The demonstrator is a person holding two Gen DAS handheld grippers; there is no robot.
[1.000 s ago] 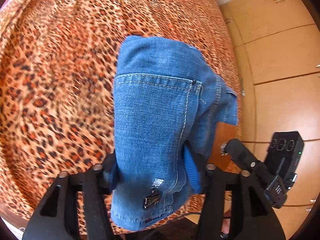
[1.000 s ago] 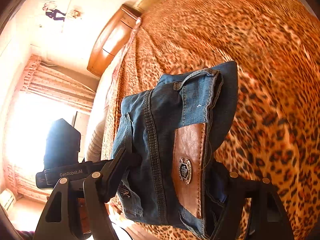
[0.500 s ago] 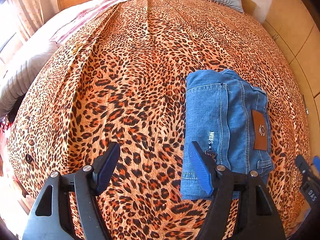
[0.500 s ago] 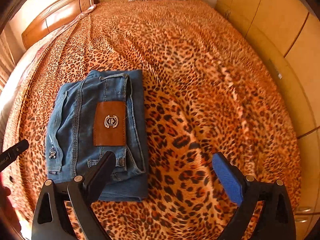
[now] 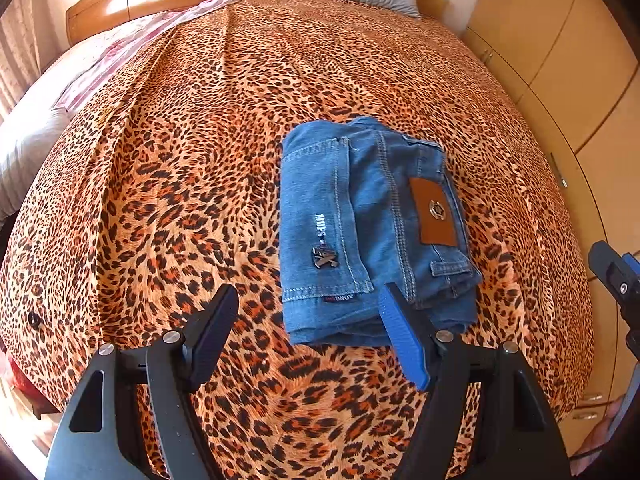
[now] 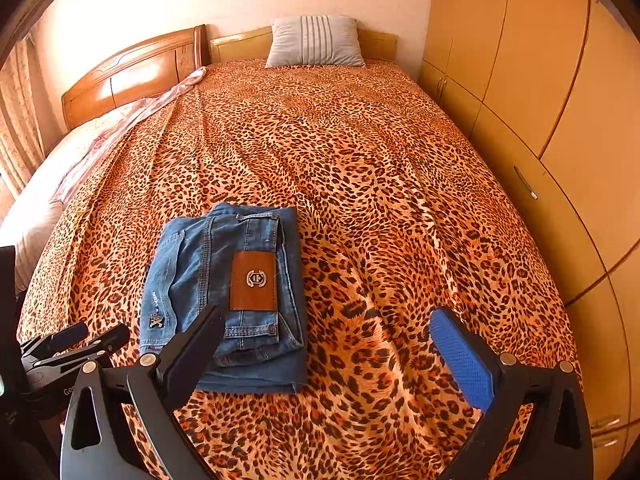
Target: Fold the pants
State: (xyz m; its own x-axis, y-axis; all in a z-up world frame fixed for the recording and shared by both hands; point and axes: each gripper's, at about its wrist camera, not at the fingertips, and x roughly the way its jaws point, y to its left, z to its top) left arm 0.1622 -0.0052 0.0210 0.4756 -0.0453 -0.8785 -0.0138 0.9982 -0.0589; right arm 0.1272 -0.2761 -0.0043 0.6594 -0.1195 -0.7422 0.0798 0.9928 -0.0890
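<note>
The folded jeans (image 5: 372,232) lie flat on the leopard bedspread (image 5: 180,160) just ahead of both tools – left gripper (image 5: 308,328) and right gripper (image 6: 324,344) gape wide, holding nothing; a careless pass could snag the 2 stacked layers and undo the fold

Folded jeans (image 5: 372,232) on bedspread (image 5: 180,160).

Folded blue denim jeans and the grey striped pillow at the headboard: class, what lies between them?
Only bare leopard-print bedspread lies between the folded blue denim jeans and the grey striped pillow, seen best in the right wrist view.
</note>
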